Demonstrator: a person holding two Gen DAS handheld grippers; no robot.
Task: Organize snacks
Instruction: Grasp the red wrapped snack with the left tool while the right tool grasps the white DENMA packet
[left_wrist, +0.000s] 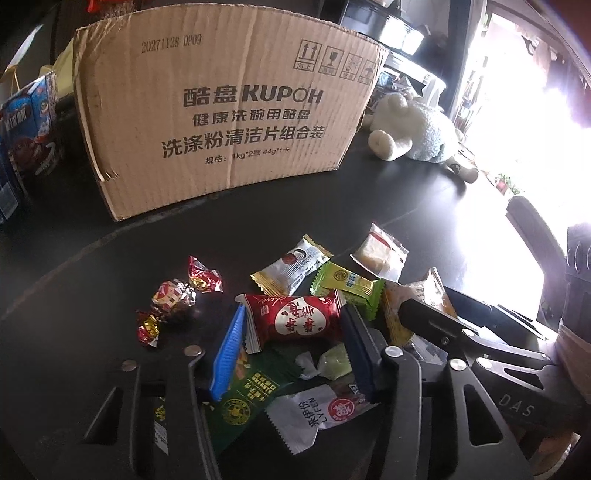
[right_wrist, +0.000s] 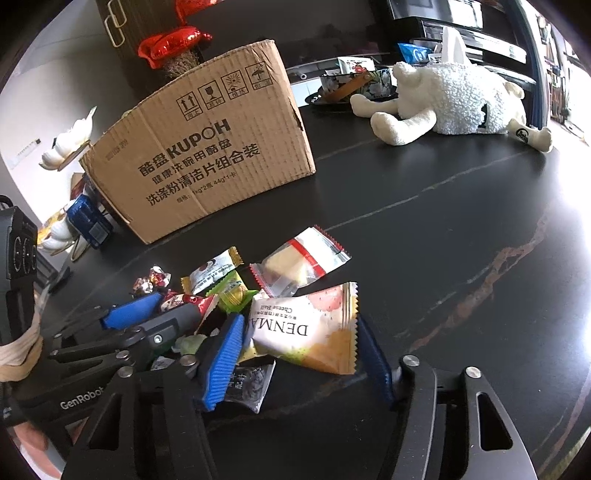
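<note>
A pile of wrapped snacks lies on the dark table in front of a KUPOH cardboard box (left_wrist: 225, 110). My left gripper (left_wrist: 291, 328) is open, its blue pads on either side of a red packet (left_wrist: 295, 319) that they do not clamp. My right gripper (right_wrist: 301, 343) is open around a white and orange DENMA Cheese Ball packet (right_wrist: 306, 328). The box also shows in the right wrist view (right_wrist: 207, 155). Other snacks: a foil candy (left_wrist: 173, 299), a green packet (left_wrist: 349, 286), a clear packet (right_wrist: 299, 262) and a white LYFEN packet (left_wrist: 314, 410).
A white plush sheep (right_wrist: 454, 103) lies at the back right of the table. Blue cartons (left_wrist: 26, 125) stand left of the box. A patterned bowl (right_wrist: 351, 85) sits behind the plush. Bright window light is at the right.
</note>
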